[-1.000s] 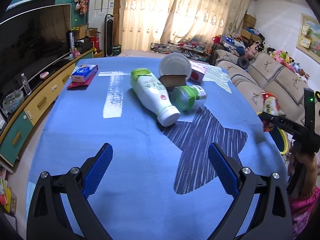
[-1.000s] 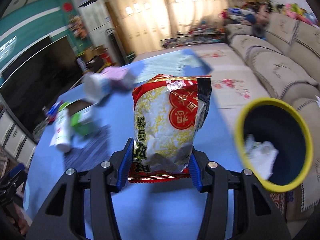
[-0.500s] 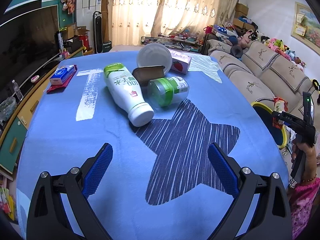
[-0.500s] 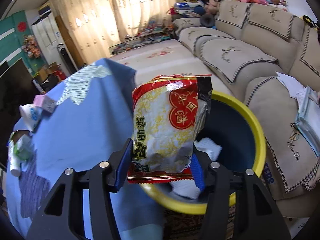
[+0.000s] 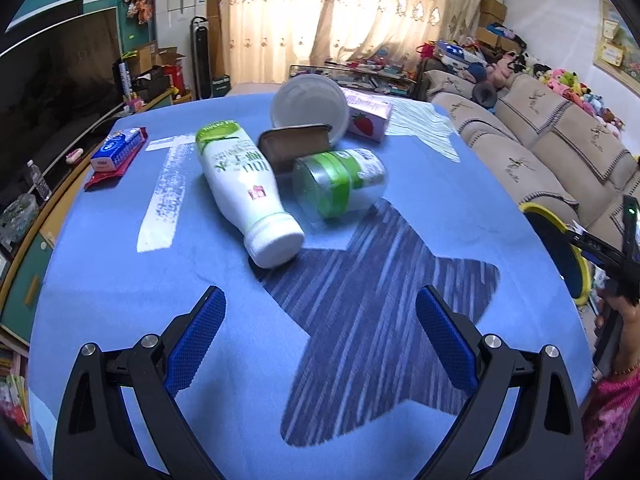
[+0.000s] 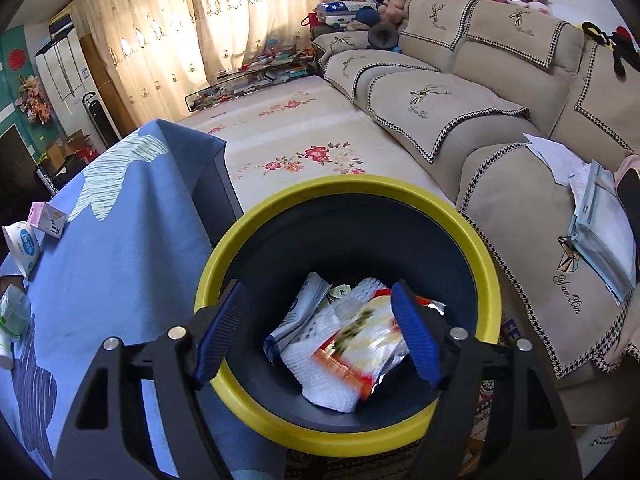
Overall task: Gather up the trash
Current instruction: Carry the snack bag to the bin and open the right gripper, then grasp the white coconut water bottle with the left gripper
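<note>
Showing left gripper (image 5: 320, 336) open, empty, facing bottle (image 5: 245, 184) lying neck-first toward it, just ahead; right gripper (image 6: 320, 332) just opened over bin (image 6: 348, 188), snack bag (image 6: 360, 344) dropped inside.

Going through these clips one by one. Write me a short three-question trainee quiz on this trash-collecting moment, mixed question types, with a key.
1. True or false: the right gripper is clamped on the snack bag.
2. Which lies nearest the left gripper? A) white bottle B) strawberry carton C) tissue pack
3. Fill in: the trash bin has a ____ rim.

Key: 1. False; its jaws have just been opening and the bag lies in the bin, under the gripper. 2. A. 3. Yellow.
</note>
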Demonstrator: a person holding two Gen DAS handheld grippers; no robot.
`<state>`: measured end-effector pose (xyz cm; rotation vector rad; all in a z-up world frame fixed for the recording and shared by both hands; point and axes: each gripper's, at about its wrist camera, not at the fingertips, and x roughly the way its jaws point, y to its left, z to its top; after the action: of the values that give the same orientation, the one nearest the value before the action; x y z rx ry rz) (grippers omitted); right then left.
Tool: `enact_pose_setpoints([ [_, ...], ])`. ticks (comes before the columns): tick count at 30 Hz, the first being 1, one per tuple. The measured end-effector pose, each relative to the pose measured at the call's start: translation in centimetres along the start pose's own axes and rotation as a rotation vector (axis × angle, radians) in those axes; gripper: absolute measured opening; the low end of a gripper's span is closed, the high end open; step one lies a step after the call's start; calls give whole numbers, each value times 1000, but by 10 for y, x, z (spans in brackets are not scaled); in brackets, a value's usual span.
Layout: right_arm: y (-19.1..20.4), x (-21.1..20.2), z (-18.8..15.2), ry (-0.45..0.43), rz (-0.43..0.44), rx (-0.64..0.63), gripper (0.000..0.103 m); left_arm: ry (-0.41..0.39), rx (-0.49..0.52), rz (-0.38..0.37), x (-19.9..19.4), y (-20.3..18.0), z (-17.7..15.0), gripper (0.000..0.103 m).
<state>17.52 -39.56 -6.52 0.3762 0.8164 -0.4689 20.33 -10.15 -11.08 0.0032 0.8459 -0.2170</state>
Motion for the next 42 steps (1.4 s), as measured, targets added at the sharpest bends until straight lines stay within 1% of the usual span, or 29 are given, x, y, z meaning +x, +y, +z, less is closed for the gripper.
enact_pose_setpoints([
  [5, -1, -1, 0, -4, 10, -1, 71, -11, -76, 70, 15, 17, 14, 95],
  [7, 1, 0, 0, -1, 14, -5, 71, -6, -109, 84, 23, 25, 19, 95],
  [9, 3, 1, -1, 2, 19, -9, 71, -2, -139, 79, 29, 31, 25, 95],
  [10, 5, 2, -1, 4, 21, -13, 71, -4, -152, 91, 33, 34, 29, 95],
  [15, 9, 4, -2, 10, 30, -19, 71, -17, -187, 161, 48, 46, 48, 95],
  [17, 10, 4, -2, 10, 33, -21, 71, -14, -197, 175, 54, 50, 54, 95],
  [24, 9, 5, -2, 13, 40, -22, 71, 13, -239, 191, 79, 63, 67, 94],
  [27, 10, 5, -2, 14, 43, -24, 71, 35, -246, 181, 88, 64, 73, 93],
  [35, 14, 8, -3, 23, 62, -27, 71, 85, -283, 200, 112, 83, 91, 88],
  [42, 15, 7, -1, 22, 70, -30, 71, 114, -275, 212, 127, 93, 103, 86],
])
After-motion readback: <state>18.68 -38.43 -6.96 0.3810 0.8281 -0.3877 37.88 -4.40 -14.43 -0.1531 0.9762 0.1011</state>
